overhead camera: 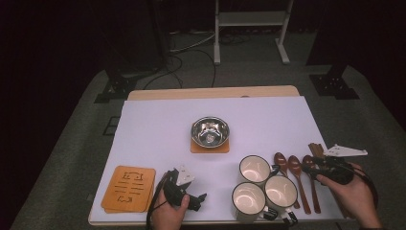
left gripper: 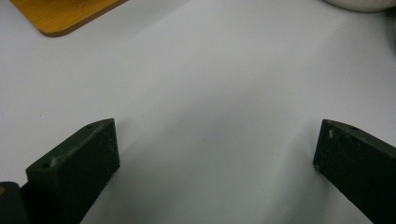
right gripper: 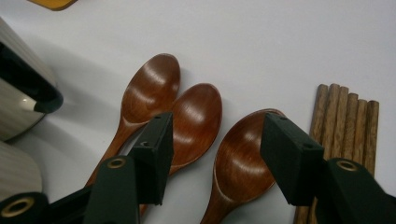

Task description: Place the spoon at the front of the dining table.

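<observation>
Glossy wooden spoons (right gripper: 243,154), matt wooden chopsticks (right gripper: 348,121), shiny metal bowl (overhead camera: 210,132).

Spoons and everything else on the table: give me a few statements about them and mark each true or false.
1. Three wooden spoons lie beside the chopsticks. True.
2. The right hand-held gripper is clamped on a mug. False: its jaws are open over the spoons, one spoon bowl between them.
3. The steel bowl sits on a coaster. True.
4. There are five mugs. False: three, clustered together.
5. The left hand-held gripper holds a coaster. False: it is open, with bare table between the jaws.
</observation>
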### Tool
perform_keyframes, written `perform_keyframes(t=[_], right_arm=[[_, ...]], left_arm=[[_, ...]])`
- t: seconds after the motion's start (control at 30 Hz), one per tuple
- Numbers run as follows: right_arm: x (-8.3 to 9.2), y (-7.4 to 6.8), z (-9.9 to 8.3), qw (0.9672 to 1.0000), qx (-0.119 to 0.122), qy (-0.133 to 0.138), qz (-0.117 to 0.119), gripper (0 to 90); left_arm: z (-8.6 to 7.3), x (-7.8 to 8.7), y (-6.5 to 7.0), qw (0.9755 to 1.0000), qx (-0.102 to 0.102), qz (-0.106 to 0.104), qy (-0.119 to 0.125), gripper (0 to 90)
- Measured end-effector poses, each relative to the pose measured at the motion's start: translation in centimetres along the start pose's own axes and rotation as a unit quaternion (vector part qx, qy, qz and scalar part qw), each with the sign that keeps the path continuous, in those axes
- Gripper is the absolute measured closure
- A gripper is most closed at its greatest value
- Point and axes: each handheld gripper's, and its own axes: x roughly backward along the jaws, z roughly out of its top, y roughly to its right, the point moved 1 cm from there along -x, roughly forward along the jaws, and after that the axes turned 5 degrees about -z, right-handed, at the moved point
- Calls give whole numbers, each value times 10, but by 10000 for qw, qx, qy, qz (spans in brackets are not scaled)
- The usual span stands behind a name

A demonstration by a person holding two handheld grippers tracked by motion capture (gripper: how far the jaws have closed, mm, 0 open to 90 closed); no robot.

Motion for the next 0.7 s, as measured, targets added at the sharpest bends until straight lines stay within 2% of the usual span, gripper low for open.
perform_keyframes(t=[0.4,0.7], right_arm=[[11,-1,-15,9999,-97,-83,9,506],[16,-3,-24,9998,-109,-162,-59,510]], left_arm=[[0,0,0,10000,0,0,-1,0],[0,0,0,10000,3,3,14,0]])
